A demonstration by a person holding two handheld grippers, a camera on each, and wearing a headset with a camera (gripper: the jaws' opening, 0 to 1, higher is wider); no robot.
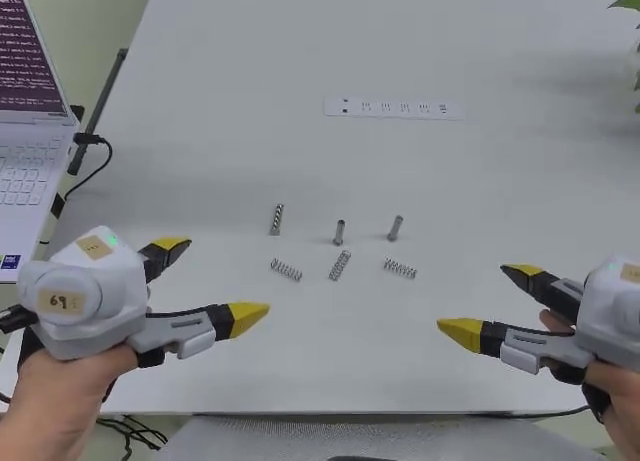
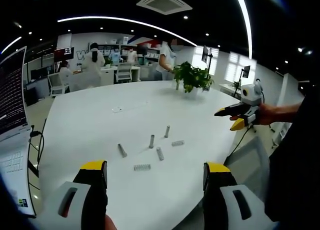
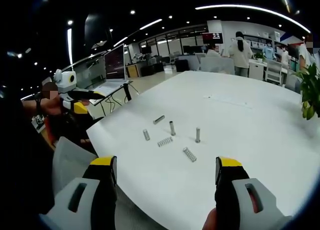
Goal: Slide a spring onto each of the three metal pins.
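Marked "69", the left hand-held gripper point(image 1: 220, 278) and right hand-held gripper point(image 1: 477, 299) gape empty, springs point(image 1: 341, 265) and pins point(image 1: 339, 232) lying ahead between them.

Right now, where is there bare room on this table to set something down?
Free: the table between the pins and the power strip, the near band between the springs and the front edge, and either side of them. Crowded: the pins and springs themselves, and the left edge by the laptop.
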